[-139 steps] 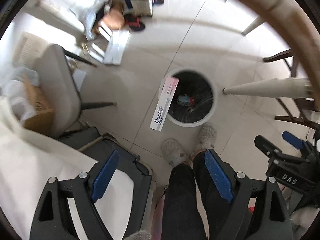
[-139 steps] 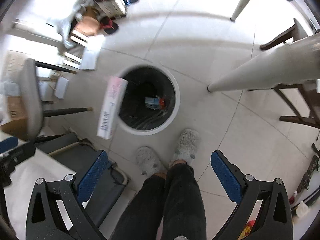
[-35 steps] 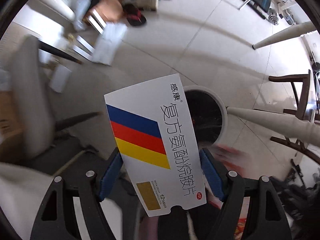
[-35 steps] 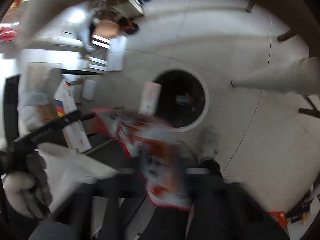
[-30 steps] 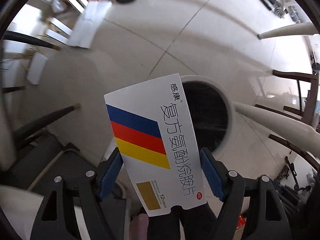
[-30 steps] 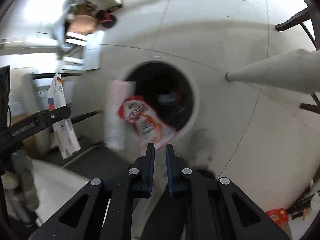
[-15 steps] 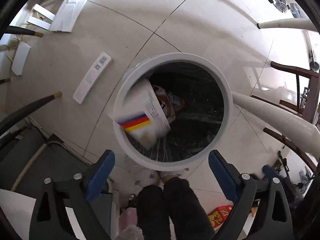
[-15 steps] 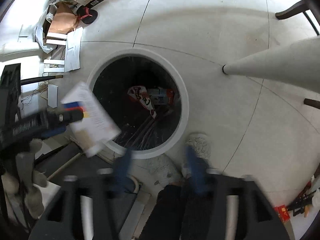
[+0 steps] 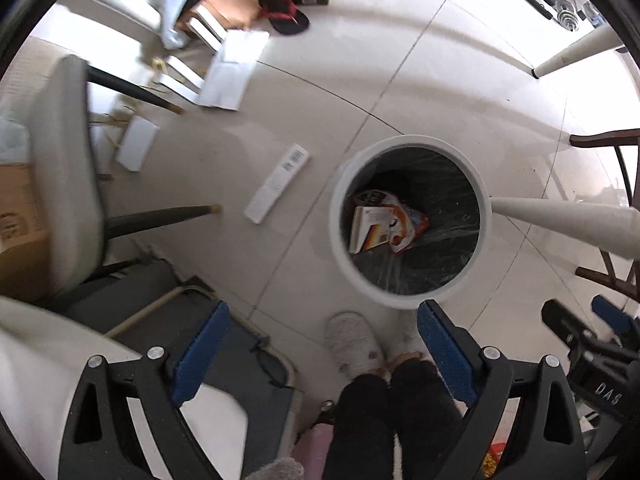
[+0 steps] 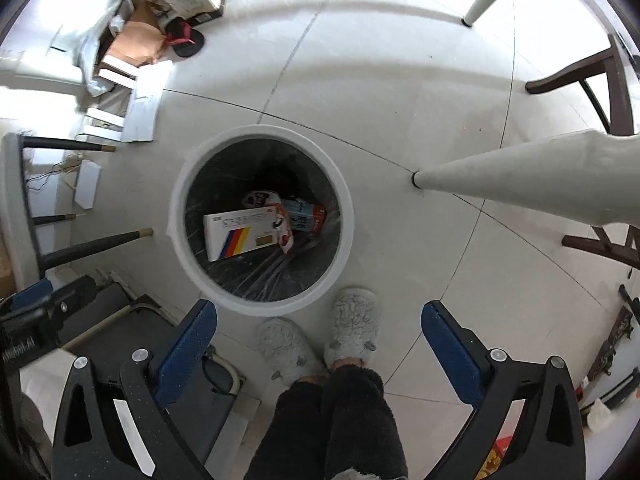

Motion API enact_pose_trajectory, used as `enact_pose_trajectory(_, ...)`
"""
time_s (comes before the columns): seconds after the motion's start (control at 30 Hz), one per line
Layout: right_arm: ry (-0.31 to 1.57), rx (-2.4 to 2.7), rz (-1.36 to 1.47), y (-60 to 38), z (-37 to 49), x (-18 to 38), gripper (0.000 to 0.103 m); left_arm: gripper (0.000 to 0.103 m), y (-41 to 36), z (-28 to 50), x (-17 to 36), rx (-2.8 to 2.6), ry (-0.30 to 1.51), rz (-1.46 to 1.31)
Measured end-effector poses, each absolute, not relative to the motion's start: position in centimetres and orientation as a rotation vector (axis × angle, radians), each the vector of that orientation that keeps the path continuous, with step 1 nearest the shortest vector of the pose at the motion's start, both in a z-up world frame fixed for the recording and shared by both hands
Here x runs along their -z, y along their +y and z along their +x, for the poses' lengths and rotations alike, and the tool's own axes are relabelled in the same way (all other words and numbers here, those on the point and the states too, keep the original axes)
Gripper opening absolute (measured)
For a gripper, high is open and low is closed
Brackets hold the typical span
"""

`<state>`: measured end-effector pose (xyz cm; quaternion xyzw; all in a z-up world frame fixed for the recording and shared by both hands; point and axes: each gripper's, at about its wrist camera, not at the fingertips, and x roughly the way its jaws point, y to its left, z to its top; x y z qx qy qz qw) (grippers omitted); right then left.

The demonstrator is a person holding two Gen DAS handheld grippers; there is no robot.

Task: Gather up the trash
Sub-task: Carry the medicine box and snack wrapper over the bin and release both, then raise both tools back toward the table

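**Both grippers held spread above the lined bin, trash lying inside**

The left gripper [image 9: 322, 344] is seen with its blue-padded fingers [image 9: 202, 354] spread wide and nothing held between them. The right gripper [image 10: 318, 344] is likewise spread apart and empty, its blue pads [image 10: 450, 354] framing the floor below. Both are pointed downward at a round white trash bin [image 10: 344, 208] lined with a black bag, which is stood on a pale tiled floor [image 10: 400, 100].

Inside the bin, a flat white medicine box [image 10: 240, 232] with blue, red and yellow stripes is laid on top of the other rubbish. A red and white snack wrapper [image 10: 276, 216] is partly covered by it, and a small blue and red carton [image 10: 306, 216] is lying just beside, toward the far wall. In the left wrist view the same box [image 9: 370, 228] is seen edge-on, resting against the wrapper [image 9: 408, 224].

A long white box [image 9: 278, 182] with a barcode is lying on the tiles outside the bin [image 9: 410, 302], near a black chair leg [image 9: 160, 216]. Two grey fluffy slippers [image 10: 352, 326] are planted just beside the bin's near rim, with dark trouser legs [image 10: 340, 424] above them. A white tapered table leg [image 10: 520, 176] is set on the floor to the bin's right. Loose papers, cardboard and a red and black sandal [image 9: 286, 16] are scattered well apart from the bin, toward the far left.
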<state>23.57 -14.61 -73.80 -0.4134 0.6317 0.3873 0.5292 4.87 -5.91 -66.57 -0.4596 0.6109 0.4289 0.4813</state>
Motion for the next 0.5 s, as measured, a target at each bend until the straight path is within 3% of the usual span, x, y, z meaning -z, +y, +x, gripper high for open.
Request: enact_pose_trajectory(0.5, 1.419, -0.995, -0.936, -19.7, 21.9, 54.5, 0.103, 0.095, -11.1, 4.7, 49.8, -1.041, 1.411, -1.041)
